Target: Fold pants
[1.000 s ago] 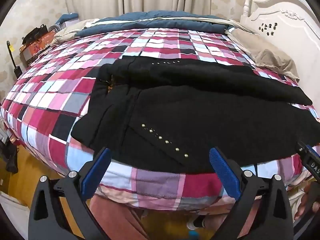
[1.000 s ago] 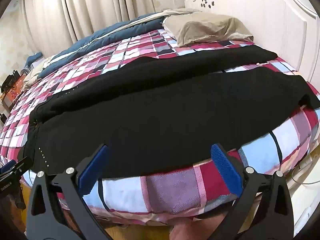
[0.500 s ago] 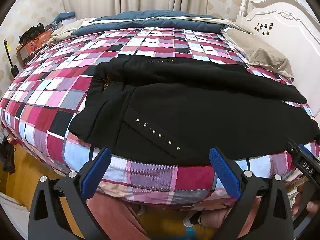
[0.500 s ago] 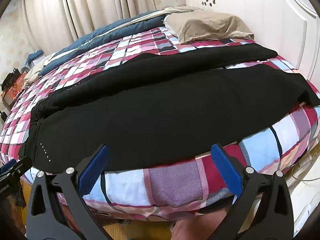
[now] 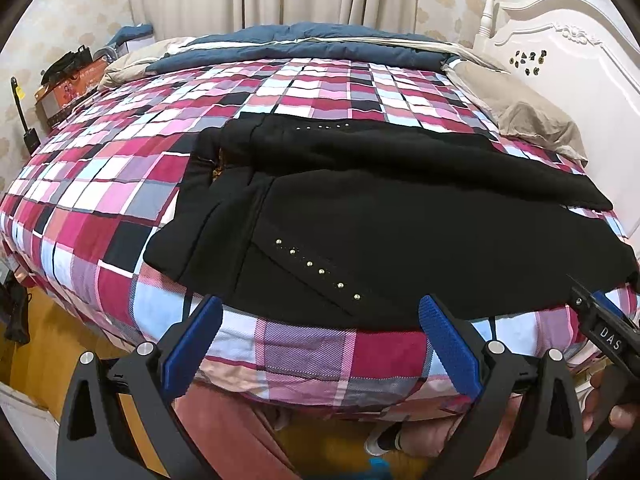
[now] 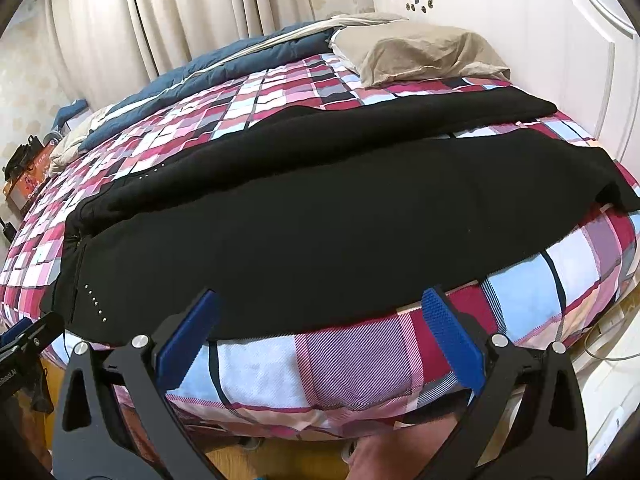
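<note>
Black pants (image 5: 400, 208) (image 6: 328, 216) with small metal studs lie spread along the near edge of a bed with a pink, red and blue checked cover (image 5: 100, 184) (image 6: 360, 364). The waist is at the left and the two legs run to the right, the far leg lying partly over the near one. My left gripper (image 5: 320, 344) is open, below the near hem by the studded pocket, with nothing between its blue pads. My right gripper (image 6: 320, 344) is open too, just below the near leg's edge, holding nothing. It also shows at the right edge of the left wrist view (image 5: 600, 320).
A beige pillow (image 6: 420, 52) and a white headboard (image 6: 540, 40) stand at the right end. A blue duvet (image 5: 312, 44) lies along the far side under curtains. Boxes and a bag (image 5: 64, 76) sit at the far left. The person's legs and wooden floor (image 5: 40, 360) are below.
Both grippers have drawn back and down from the pants, so more of the bed's front edge shows. The pants have not moved.
</note>
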Motion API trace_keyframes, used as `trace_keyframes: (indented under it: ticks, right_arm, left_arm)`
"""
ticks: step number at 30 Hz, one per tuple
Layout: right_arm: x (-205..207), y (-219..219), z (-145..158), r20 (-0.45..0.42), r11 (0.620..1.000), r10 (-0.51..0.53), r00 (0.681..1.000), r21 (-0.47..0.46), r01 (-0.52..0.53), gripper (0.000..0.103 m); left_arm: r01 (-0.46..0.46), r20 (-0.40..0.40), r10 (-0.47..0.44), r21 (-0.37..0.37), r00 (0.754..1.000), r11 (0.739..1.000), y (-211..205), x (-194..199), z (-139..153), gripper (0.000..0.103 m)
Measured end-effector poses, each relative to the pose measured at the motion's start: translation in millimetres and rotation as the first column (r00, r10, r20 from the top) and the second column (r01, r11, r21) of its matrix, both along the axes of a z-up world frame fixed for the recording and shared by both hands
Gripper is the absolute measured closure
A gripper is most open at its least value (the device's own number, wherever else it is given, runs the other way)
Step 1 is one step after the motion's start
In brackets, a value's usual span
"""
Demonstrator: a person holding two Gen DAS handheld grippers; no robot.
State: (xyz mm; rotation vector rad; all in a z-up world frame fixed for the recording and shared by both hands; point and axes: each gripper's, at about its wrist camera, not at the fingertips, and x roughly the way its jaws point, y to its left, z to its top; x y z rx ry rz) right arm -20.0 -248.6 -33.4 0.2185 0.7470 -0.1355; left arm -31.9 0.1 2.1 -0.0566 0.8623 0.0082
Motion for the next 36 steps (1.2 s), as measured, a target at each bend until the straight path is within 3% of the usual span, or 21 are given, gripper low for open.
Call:
trace_keyframes:
  ticks: [36]
  right_arm:
    - [-2.8,2.4,-0.2,-0.009,1.000,0.005,1.000,0.011,-0.005,0.002]
  left_arm:
    - [-0.009,0.009,0.009,0.026,1.000,1.000,-6.4,-4.3,5.6,0.005]
